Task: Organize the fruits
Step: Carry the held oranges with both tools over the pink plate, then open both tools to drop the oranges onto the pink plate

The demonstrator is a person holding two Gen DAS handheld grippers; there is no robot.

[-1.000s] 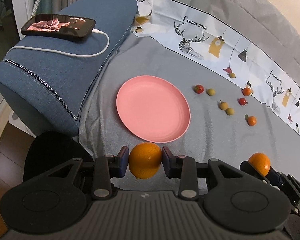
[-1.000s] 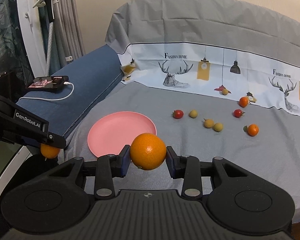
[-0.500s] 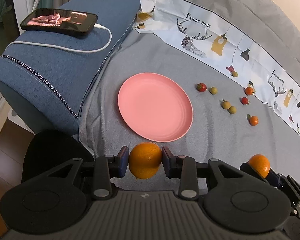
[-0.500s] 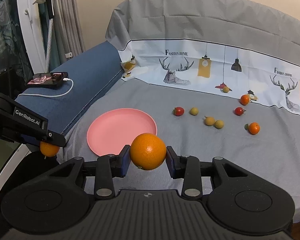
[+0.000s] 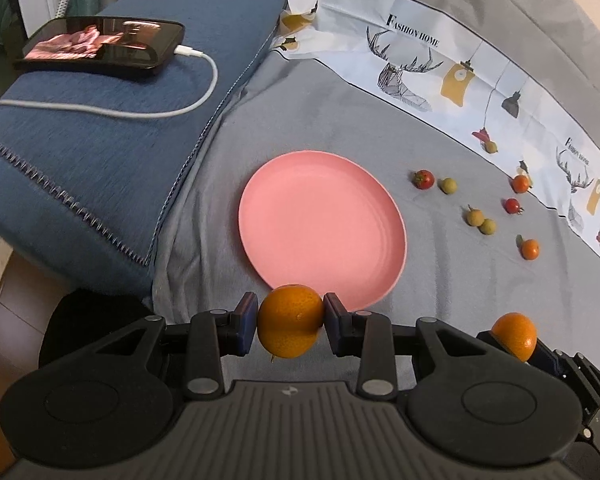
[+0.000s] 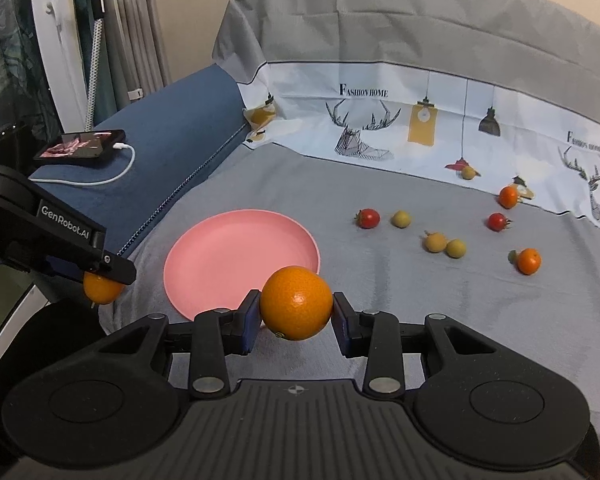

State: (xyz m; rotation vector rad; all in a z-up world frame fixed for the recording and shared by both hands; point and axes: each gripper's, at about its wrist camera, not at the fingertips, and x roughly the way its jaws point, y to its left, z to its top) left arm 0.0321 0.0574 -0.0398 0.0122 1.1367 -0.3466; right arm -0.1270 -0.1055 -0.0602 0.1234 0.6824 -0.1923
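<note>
My left gripper (image 5: 290, 322) is shut on an orange (image 5: 289, 320), held just over the near rim of the empty pink plate (image 5: 320, 220) on the grey sofa cover. My right gripper (image 6: 296, 306) is shut on a second orange (image 6: 296, 302), held above the cover to the right of the plate (image 6: 236, 248). That orange also shows in the left wrist view (image 5: 515, 334). The left gripper and its orange (image 6: 102, 290) show at the left of the right wrist view. Several small red, orange and yellow-green fruits (image 5: 480, 218) (image 6: 444, 244) lie scattered right of the plate.
A blue armrest (image 5: 100, 152) stands to the left with a charging phone (image 5: 104, 46) and white cable on it. The printed backrest cover (image 6: 420, 128) rises behind the fruits. The sofa's front edge lies just below both grippers.
Both grippers have moved slightly forward with their oranges still held. The left orange now overlaps the plate's near rim. The plate and small fruits have not moved.
</note>
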